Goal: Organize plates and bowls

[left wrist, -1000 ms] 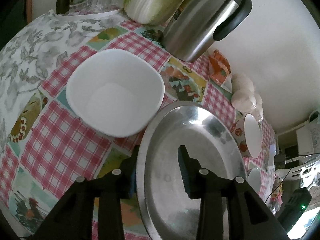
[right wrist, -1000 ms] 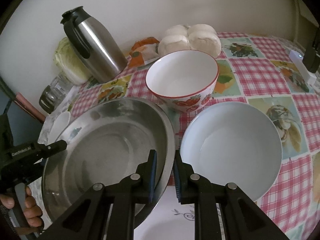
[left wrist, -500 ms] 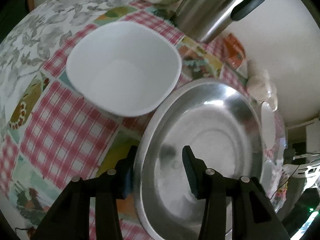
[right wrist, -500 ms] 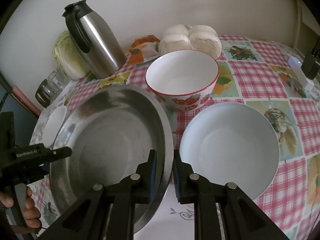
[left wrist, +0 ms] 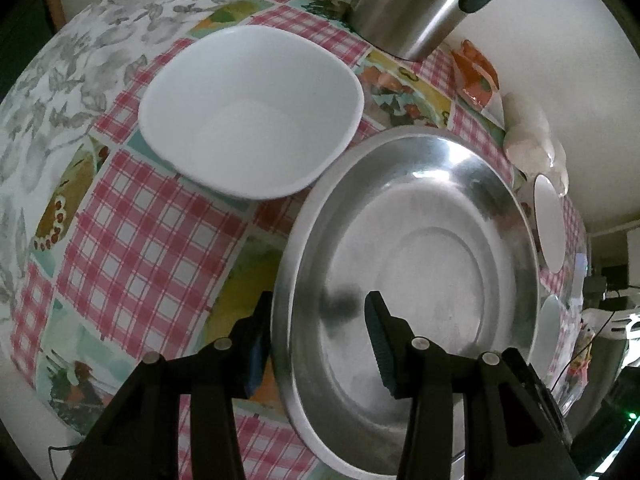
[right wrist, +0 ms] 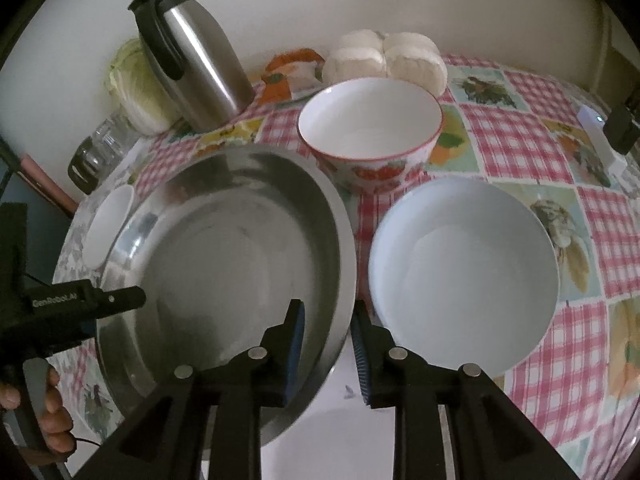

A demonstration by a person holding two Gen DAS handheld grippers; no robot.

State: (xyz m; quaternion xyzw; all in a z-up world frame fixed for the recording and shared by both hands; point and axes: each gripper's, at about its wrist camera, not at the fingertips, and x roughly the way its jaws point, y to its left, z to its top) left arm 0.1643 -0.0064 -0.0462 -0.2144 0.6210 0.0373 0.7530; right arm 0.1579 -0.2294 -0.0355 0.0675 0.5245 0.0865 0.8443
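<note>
While both tools straddle opposite rims of the large round steel basin (right wrist: 224, 248), left tool (left wrist: 318, 344) spread, right tool (right wrist: 328, 354) just loosening, release is under way; next, withdraw clear.

The big basin (right wrist: 224, 248) is bare metal, brushed dull inside with a brighter rim. The white bowls (right wrist: 464, 276) look like glossy glazed ceramic (the square one (left wrist: 252, 108) too). The flask (right wrist: 200, 68) is satin steel, its handle black plastic.
</note>
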